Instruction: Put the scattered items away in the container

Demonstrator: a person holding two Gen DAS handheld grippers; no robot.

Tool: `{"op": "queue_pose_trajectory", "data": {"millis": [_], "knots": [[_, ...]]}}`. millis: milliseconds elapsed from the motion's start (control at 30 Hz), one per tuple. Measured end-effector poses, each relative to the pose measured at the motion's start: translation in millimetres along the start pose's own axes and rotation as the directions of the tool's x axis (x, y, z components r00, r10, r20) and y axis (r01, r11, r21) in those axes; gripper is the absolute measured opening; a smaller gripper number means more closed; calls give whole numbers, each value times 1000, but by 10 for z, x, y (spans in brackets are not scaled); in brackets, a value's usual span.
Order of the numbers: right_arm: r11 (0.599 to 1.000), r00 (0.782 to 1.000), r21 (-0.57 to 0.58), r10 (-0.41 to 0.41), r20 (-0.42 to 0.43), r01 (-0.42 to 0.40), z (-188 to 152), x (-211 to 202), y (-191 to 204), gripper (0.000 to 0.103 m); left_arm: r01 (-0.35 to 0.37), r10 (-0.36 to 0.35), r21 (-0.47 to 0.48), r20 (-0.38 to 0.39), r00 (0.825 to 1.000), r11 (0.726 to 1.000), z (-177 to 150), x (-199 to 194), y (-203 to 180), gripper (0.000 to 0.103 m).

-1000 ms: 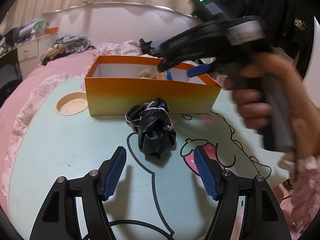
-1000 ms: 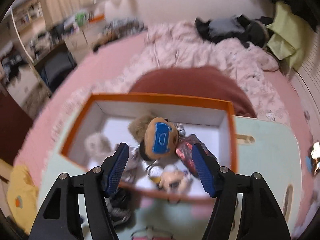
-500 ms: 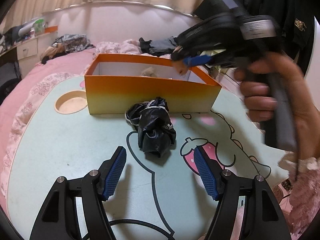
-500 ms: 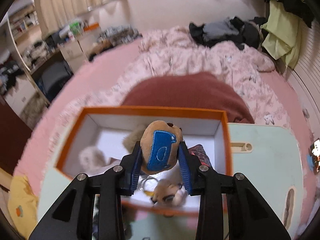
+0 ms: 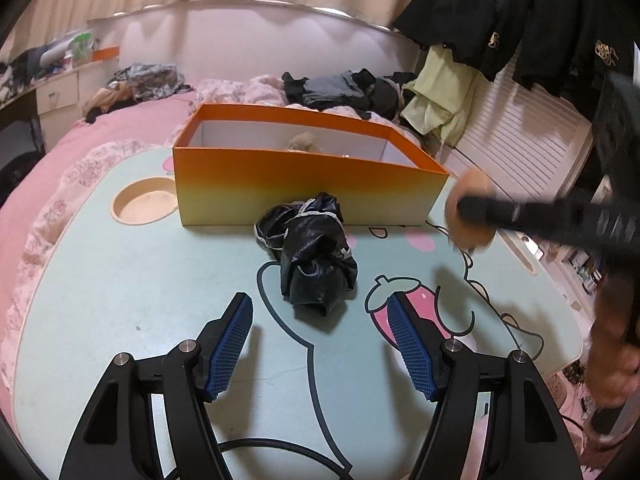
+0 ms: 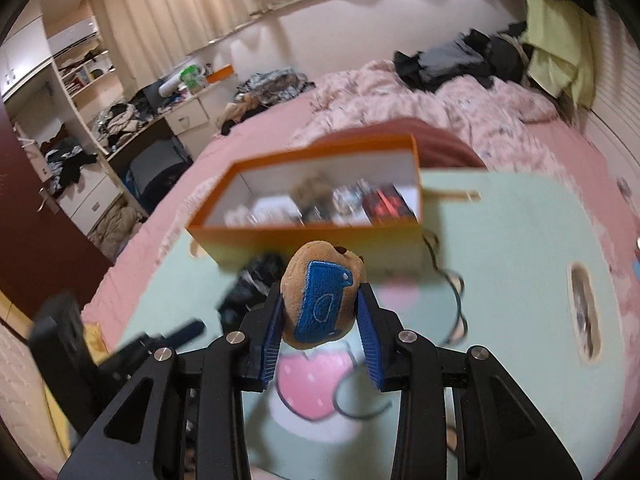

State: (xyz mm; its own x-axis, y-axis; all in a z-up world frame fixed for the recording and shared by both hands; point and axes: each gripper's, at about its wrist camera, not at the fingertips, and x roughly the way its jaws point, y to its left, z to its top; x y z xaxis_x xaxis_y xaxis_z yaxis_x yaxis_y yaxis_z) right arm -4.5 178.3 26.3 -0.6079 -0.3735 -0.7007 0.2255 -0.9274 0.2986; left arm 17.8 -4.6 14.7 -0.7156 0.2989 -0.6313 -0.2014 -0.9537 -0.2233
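Observation:
An orange box (image 5: 304,184) stands on the pale green table (image 5: 120,280); it also shows in the right wrist view (image 6: 320,236) with several small items inside. A crumpled black cloth (image 5: 312,256) lies in front of the box, just ahead of my open, empty left gripper (image 5: 320,332). My right gripper (image 6: 320,328) is shut on a brown plush toy with a blue patch (image 6: 320,300) and holds it above the table, on the near side of the box. The toy shows blurred at the right of the left wrist view (image 5: 472,216).
A round cup recess (image 5: 142,204) lies in the table left of the box. A pink bed (image 6: 400,92) with piled clothes lies behind the table. Shelves and drawers (image 6: 100,160) stand far left. My left gripper shows blurred at the lower left of the right wrist view (image 6: 120,348).
My right gripper closed on the plush toy inside the box, lifted it out and pulled back to the near right of the box. The left gripper has stayed put.

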Motion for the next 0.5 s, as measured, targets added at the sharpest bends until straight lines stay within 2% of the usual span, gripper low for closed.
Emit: {"op": "queue_pose_trajectory", "data": {"millis": [100, 233, 267, 300, 333, 500], "knots": [[1000, 1000, 18, -14, -27, 15, -116, 163, -53, 38, -2, 2, -4, -3, 1000, 1000, 2, -7, 6, 69], [998, 999, 54, -31, -17, 32, -231, 250, -98, 47, -2, 2, -8, -1, 1000, 1000, 5, -19, 6, 69], [997, 999, 68, -32, -3, 32, -266, 245, -100, 51, -2, 2, -8, 0, 1000, 1000, 6, -20, 3, 69], [996, 999, 76, -39, 12, 38, -306, 223, -95, 65, -3, 3, -8, -1, 1000, 1000, 5, -22, 4, 69], [995, 998, 82, -51, 34, 48, -340, 189, -90, 74, -3, 3, -7, -1, 1000, 1000, 3, -23, 7, 69], [994, 991, 68, -95, 100, 88, -447, 19, -44, 79, -3, 3, -5, 0, 1000, 1000, 3, -29, 4, 69]]}}
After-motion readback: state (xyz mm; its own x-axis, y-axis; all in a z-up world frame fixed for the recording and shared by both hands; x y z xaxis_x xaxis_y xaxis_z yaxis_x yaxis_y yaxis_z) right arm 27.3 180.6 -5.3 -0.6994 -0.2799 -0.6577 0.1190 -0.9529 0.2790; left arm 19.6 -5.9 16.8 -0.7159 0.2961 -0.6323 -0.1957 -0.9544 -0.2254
